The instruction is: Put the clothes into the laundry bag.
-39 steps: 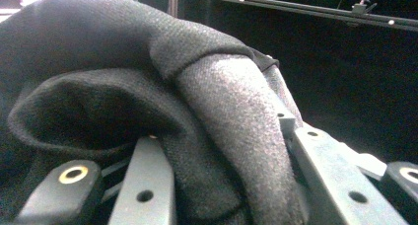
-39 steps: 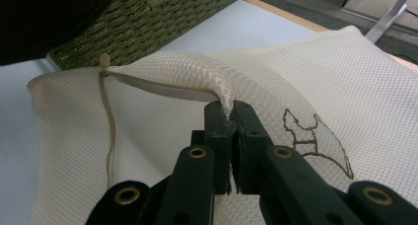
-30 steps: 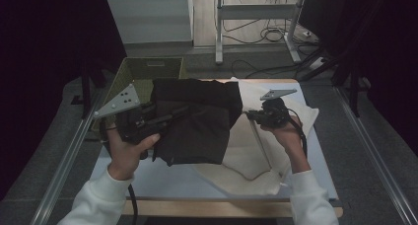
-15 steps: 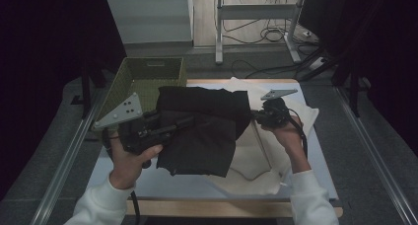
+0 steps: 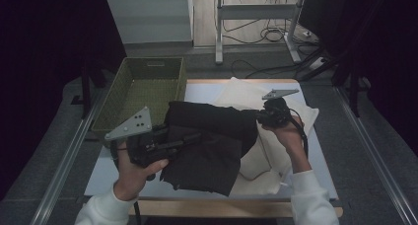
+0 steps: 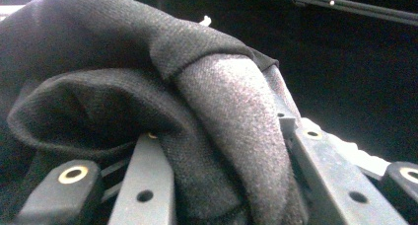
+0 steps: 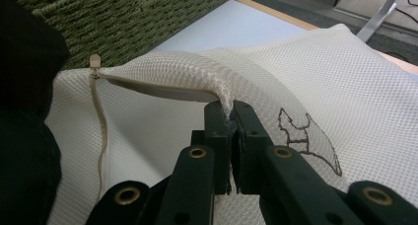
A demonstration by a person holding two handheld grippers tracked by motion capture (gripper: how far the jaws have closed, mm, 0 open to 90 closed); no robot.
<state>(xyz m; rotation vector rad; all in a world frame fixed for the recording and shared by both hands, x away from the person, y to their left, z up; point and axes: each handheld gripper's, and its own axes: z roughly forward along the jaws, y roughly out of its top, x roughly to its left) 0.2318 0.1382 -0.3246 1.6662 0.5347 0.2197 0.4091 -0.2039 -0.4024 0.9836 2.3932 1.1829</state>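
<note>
A black garment [image 5: 212,136] lies bunched over a white mesh laundry bag [image 5: 276,156] on the table. My left gripper [image 5: 197,138] reaches in from the left and is shut on a thick fold of the black garment [image 6: 148,62], which bulges between its jaws [image 6: 226,156]. At the right, my right gripper [image 5: 261,117] is shut on the edge of the mesh bag [image 7: 315,77] and holds that edge lifted, so the bag's mouth gapes by the zipper pull [image 7: 94,62]. The black garment [image 7: 24,87] sits just left of that mouth.
A green woven basket [image 5: 148,87] stands at the table's back left, right beside the garment. The pale tabletop [image 5: 123,180] has a wooden front edge. Metal rails run along both sides, and cables lie on the floor beyond the table.
My left hand has moved toward the near edge and lower, dragging the black garment with it. The right hand and the lifted bag edge have stayed put.
</note>
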